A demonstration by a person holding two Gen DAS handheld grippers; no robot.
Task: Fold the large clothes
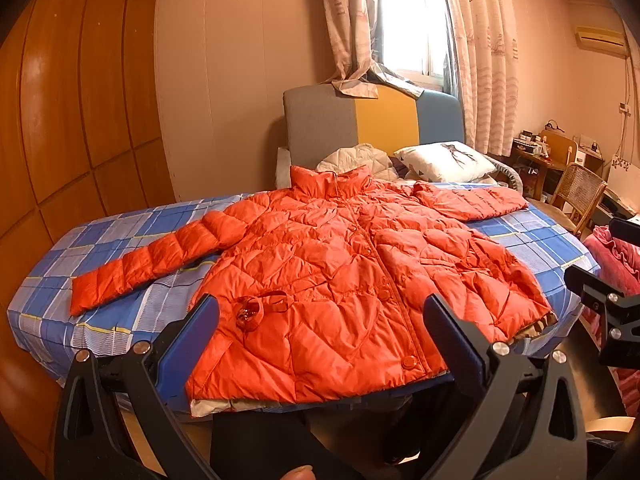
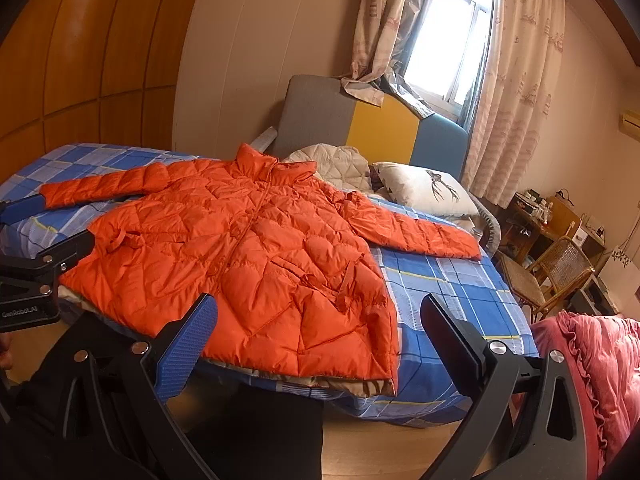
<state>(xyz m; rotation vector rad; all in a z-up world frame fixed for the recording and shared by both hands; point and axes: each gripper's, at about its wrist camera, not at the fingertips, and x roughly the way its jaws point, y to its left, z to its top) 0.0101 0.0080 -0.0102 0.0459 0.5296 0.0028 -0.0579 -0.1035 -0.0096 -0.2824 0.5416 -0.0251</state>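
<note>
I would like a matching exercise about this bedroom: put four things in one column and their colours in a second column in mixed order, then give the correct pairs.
Things:
1. jacket
2. bed sheet
3. pillow
4. blanket

Colours:
A. white with a deer print
B. pink
C. orange
D. blue checked

Pairs: 1-C, 2-D, 3-A, 4-B
</note>
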